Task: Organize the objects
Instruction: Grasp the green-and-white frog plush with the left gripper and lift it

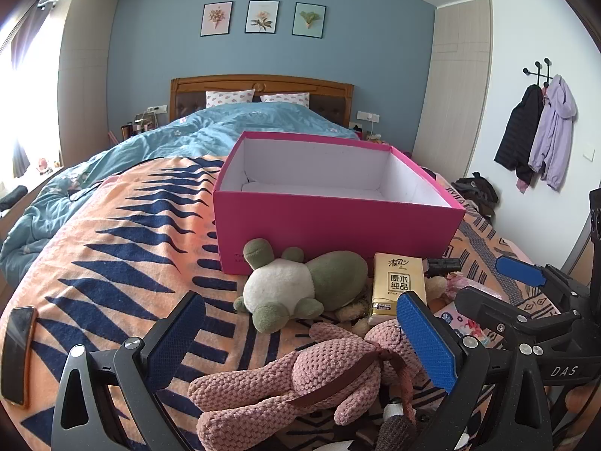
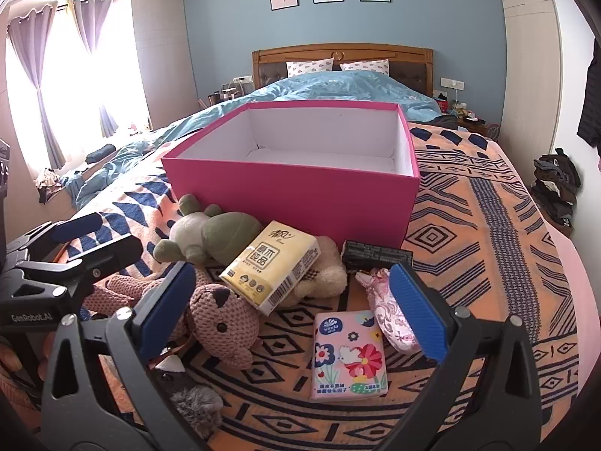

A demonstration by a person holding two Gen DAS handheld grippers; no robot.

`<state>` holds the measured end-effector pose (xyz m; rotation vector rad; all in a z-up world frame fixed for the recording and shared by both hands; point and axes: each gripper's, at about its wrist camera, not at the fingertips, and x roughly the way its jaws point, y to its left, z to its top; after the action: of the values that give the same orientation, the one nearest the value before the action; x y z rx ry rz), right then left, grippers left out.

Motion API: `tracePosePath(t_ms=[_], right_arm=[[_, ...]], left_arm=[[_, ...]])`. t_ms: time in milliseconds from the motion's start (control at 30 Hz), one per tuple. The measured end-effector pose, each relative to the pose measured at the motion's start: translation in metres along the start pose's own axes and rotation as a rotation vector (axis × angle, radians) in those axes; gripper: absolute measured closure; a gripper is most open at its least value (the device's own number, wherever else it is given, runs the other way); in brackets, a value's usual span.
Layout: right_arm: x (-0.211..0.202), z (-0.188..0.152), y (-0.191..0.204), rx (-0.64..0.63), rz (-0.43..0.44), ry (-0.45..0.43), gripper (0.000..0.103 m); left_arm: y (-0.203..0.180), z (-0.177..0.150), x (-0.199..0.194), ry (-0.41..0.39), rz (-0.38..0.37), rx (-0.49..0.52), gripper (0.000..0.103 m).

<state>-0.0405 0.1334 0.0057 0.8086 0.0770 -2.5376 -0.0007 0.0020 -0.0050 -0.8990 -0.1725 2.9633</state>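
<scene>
An open, empty pink box (image 1: 338,221) (image 2: 293,191) stands on the bed. In front of it lie a green and white turtle plush (image 1: 296,285) (image 2: 210,233), a yellow tissue pack (image 1: 398,285) (image 2: 274,263), a pink knitted bear (image 1: 300,376) (image 2: 225,319), a beige plush (image 2: 323,274), a floral tissue pack (image 2: 349,353), a pink patterned pouch (image 2: 390,312) and a black flat item (image 2: 375,253). My left gripper (image 1: 300,338) is open above the knitted bear. My right gripper (image 2: 296,308) is open over the tissue packs.
An orange and navy patterned blanket (image 1: 112,263) (image 2: 488,225) covers the near bed, a blue duvet (image 1: 225,124) the far part. A phone (image 1: 17,353) lies at the left edge. A grey furry toy (image 2: 199,409) lies near my right gripper. Coats (image 1: 537,135) hang on the right wall.
</scene>
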Motion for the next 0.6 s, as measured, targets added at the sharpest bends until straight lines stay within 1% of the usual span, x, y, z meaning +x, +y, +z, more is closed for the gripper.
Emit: tracePosePath(t_ms=[333, 533, 567, 600], right_arm=[[0.007, 0.003, 0.001, -0.010, 0.027, 0.017, 0.000], [0.019, 0.008, 0.004, -0.026, 0.096, 0.058, 0.000], [0.022, 0.010, 0.005, -0.031, 0.103, 0.065, 0.001], [0.026, 0.011, 0.006, -0.038, 0.108, 0.077, 0.005]], left_arm=[[0.005, 0.000, 0.007, 0.006, -0.003, 0.003, 0.000], [0.014, 0.003, 0.014, 0.018, -0.001, 0.009, 0.000], [0.017, 0.003, 0.016, 0.021, -0.004, 0.014, 0.000], [0.019, 0.004, 0.018, 0.027, -0.011, 0.014, 0.000]])
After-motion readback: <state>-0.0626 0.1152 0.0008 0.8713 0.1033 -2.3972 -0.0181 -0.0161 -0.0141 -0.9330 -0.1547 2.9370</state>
